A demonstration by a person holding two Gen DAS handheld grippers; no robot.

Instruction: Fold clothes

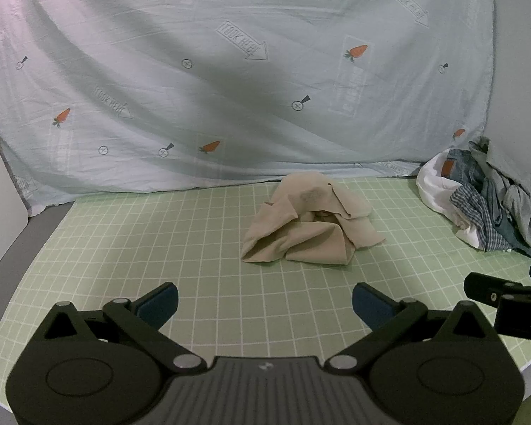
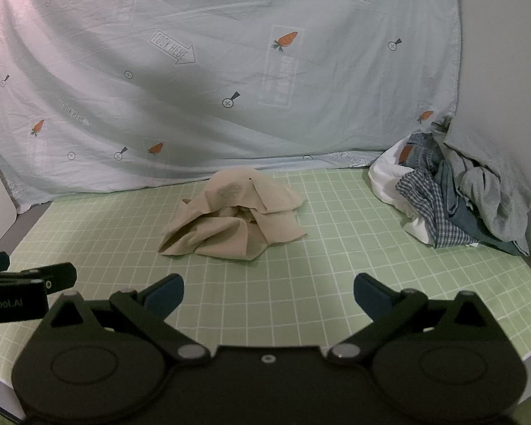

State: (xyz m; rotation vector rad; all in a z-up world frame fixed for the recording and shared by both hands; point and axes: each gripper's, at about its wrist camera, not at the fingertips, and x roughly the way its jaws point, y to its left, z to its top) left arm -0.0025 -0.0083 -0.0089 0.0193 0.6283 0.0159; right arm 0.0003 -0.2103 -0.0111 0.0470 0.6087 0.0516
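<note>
Left gripper point(image 1: 264, 301) and right gripper point(image 2: 268, 292), both with fingers spread wide and empty, hover low over the near edge of a green grid mat point(image 2: 318, 272). A crumpled beige garment point(image 2: 230, 216) lies mid-mat, apart from both. A pile of mixed clothes point(image 2: 453, 194) sits at far right. A carrot-print sheet point(image 2: 212, 71) hangs behind.

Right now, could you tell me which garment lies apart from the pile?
The beige garment, crumpled alone mid-mat; the others sit heaped together in the pile at the far right corner.
</note>
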